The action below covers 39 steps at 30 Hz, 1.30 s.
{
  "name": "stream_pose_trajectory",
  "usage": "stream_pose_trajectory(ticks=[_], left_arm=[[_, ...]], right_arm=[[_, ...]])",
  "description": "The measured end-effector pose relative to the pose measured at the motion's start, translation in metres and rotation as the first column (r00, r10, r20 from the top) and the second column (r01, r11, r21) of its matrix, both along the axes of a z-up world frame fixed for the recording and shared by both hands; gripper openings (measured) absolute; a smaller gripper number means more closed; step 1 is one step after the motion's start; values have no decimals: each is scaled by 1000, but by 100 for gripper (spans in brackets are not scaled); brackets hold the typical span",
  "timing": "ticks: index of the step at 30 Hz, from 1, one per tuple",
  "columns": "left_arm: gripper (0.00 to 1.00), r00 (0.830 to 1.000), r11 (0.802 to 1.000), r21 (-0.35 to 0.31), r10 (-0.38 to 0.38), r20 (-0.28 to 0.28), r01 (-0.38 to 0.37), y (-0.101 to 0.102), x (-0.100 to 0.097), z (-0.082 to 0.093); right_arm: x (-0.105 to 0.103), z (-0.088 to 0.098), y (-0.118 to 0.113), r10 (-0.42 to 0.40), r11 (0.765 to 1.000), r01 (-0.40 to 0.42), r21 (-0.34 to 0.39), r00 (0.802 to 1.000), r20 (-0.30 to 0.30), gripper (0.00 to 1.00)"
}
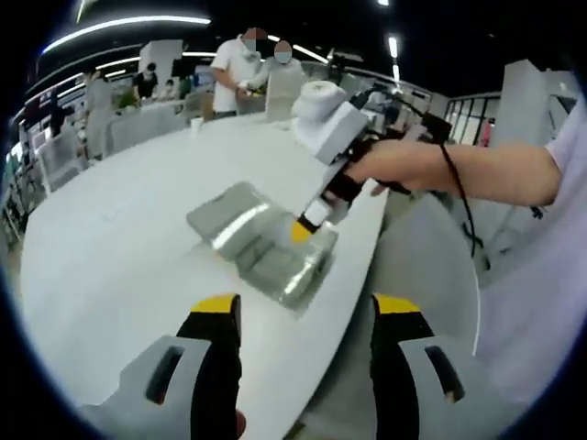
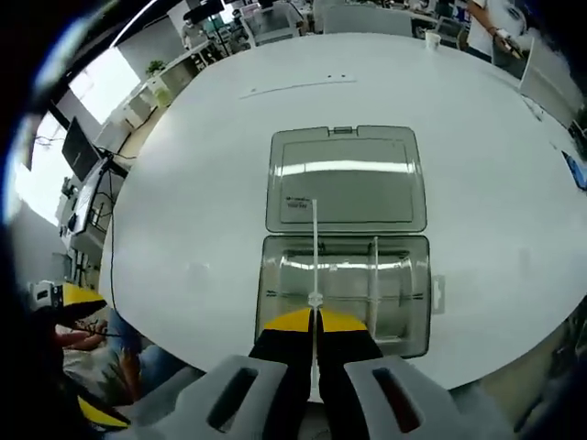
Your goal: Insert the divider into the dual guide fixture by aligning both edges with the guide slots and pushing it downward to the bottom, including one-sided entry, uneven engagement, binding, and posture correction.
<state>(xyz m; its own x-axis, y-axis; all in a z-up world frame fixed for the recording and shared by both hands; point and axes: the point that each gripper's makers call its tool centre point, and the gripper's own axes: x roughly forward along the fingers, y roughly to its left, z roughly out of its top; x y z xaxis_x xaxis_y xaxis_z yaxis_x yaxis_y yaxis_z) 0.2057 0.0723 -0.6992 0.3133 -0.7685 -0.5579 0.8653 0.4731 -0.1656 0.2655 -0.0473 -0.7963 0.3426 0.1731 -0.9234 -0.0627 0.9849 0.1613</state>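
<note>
Yellow-tipped jaws of the left gripper [image 1: 307, 316] rise nearest in the left gripper view, standing well apart with nothing between them, poised over the near edge of the white round table [image 1: 110, 266]. Beyond them, near that same edge, sits the clear box [image 1: 266, 243] with its lid laid flat, and the right gripper [image 1: 307, 225], held in a person's hand [image 1: 390, 165], comes down onto the box from the right side of the view. In the right gripper view, the nearest thing is the right gripper's own jaws, closed together on the thin clear divider [image 2: 315, 275], which runs straight ahead from the fingertips across the open tray of the box [image 2: 344, 293]. The tray lies close to the table's near edge, its lid [image 2: 346, 179] hinged open toward the table's middle. A second divider [image 2: 374, 275] already stands in the tray just beside the held one. I cannot tell whether either end of the held divider has entered its guide slots. To do this step well, I would keep the divider square to the tray walls, seat both ends at once, and press down evenly; should one end bind, lift slightly and level before pushing again. The free left gripper could steady the box.
</note>
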Motion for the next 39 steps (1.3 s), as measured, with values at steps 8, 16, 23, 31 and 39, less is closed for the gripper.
stream_pose_trajectory(ticks=[8, 16, 23, 31, 39], left_arm=[[55, 1000, 1000, 9, 4, -4, -4, 4, 2, -7], [55, 1000, 1000, 1, 6, -10, -6, 6, 5, -9], [54, 1000, 1000, -14, 12, -11, -12, 8, 8, -9], [54, 1000, 1000, -12, 5, -14, -5, 9, 8, -11], [54, 1000, 1000, -16, 4, -14, -4, 9, 9, -11]], right_arm=[[-5, -8, 3, -38, 999, 38, 3, 999, -31, 0], [-7, -13, 8, -61, 998, 61, 4, 997, -48, 0], [-10, -18, 4, -72, 997, 71, -7, 996, -59, 0], [-7, -24, 3, -72, 997, 71, -15, 995, -66, 0], [-6, -27, 2, -66, 998, 65, -21, 996, -65, 0]])
